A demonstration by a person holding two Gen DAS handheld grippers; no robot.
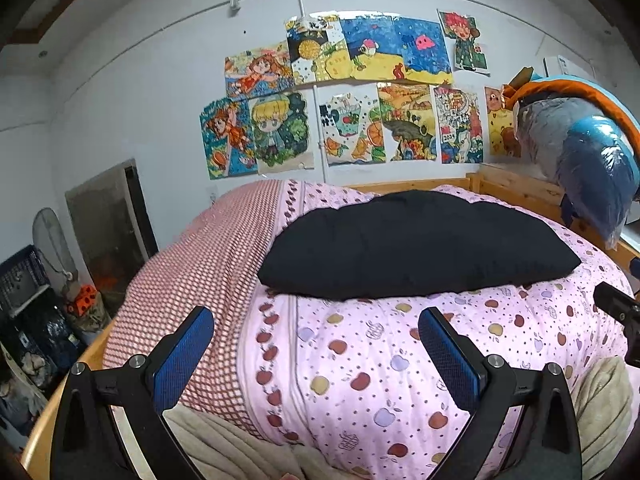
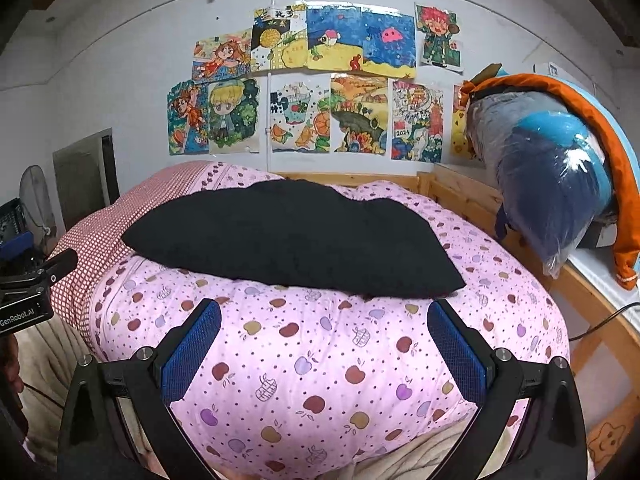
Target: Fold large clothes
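A black garment [image 1: 416,244], folded into a flat bundle, lies on top of a pink apple-print quilt [image 1: 380,360] on the bed, toward the far side. The left hand-held gripper [image 1: 316,344] and right hand-held gripper [image 2: 324,340] hover near it, both released and empty, fingers spread wide.

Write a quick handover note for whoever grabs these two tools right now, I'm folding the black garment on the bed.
Left tool: open, empty, over the near edge of the pink quilt.
Right tool: open, empty, also short of the garment.
Black garment: lies on top of the quilt as a compact dark shape, touched by neither tool.
Done: it looks at least partly folded; layers are hard to tell.
Left: check it, finish any fold.
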